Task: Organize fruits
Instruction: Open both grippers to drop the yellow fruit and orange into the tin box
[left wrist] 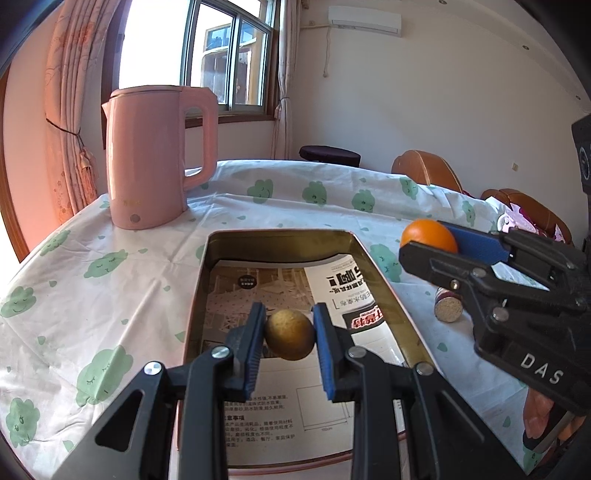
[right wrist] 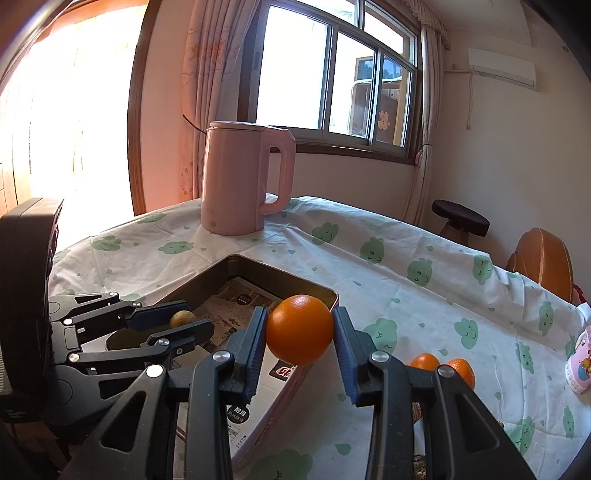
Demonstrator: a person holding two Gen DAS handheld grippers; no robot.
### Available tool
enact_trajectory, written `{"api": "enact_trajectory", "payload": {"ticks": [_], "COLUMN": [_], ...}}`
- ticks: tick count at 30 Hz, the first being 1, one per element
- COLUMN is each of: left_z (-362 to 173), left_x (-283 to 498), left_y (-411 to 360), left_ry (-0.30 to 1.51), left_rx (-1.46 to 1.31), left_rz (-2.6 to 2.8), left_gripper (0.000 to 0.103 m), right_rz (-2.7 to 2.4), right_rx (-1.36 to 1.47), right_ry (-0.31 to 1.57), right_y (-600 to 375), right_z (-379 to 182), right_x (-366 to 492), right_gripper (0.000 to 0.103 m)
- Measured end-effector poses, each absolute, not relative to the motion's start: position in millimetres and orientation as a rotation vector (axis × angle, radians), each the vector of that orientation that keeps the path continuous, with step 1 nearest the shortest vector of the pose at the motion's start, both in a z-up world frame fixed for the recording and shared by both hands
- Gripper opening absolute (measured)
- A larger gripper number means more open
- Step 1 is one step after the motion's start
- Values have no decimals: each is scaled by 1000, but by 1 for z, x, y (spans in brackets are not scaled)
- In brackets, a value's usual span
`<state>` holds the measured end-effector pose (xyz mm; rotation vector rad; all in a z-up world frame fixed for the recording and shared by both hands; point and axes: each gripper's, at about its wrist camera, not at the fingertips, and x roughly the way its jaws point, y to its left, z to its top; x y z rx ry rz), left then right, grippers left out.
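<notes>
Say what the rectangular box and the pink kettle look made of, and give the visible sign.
Box: likely tin-plated metal, since its gold inner walls are glossy and reflective with a thin rolled rim.
Pink kettle: probably matte plastic, from its smooth, even, dull shell.

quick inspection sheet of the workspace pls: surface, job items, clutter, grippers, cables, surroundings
Surface: table under a white tablecloth printed with green clouds, creased.
Job's things: open metal tin lined with printed paper; yellowish fruit held over the tin; orange held at the tin's corner; two small oranges lying on the cloth.
Clutter: pink kettle behind the tin; cork stopper; small pink cup at the edge.
Grippers: left gripper shut on the yellowish fruit; right gripper shut on the orange.
Cables: nothing seen on the table; a cord hangs below the air conditioner.
Surroundings: window, curtains, brown chairs, dark stool.
</notes>
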<state>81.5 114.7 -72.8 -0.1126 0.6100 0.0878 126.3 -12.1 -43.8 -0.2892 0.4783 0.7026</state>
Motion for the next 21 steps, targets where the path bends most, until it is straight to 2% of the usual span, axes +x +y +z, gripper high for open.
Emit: {"api": "enact_trajectory", "payload": {"ticks": [21], "left_z": [-80], "left_x": [92], "left_y": [125], "left_ry": [666], "left_rx": [-153], "left_rz": [122], "left_gripper": [28], "right_rz": [719], "right_rx": [-305], "right_ry": [541], "right_y": [12], "right_z": [-69], "right_x": [139], "right_gripper": [38]}}
